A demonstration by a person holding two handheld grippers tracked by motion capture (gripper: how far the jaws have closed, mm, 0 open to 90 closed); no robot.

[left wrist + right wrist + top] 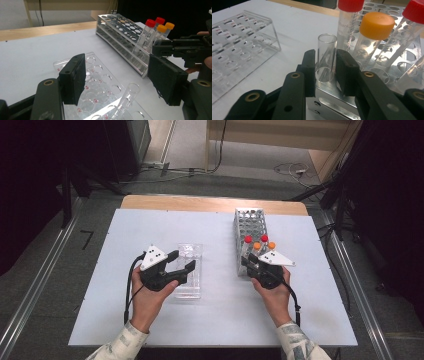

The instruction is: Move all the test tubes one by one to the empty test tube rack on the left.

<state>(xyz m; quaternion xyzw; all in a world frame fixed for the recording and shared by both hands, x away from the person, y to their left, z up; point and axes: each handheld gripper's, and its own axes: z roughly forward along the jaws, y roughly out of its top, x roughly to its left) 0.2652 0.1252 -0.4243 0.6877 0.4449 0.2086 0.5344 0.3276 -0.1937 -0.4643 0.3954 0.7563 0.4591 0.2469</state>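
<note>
My right gripper (326,55) is shut on a clear uncapped tube (327,41) that stands upright at the near end of the metal rack (329,88). Its pads press on both sides of the tube. Right behind it stand a red-capped tube (349,17) and an orange-capped tube (374,30). In the high view the right gripper (248,262) sits at the near end of the metal rack (248,225). My left gripper (184,260) hangs open over the clear plastic rack (192,249), its jaws wide apart with nothing between them. One uncapped tube (128,96) stands in the clear rack (100,80).
The white board (150,225) lies on a wooden table (210,203). Several capped tubes (260,242) cluster at the near end of the metal rack, and most of its holes farther back look vacant. Metal rails (40,280) flank the table.
</note>
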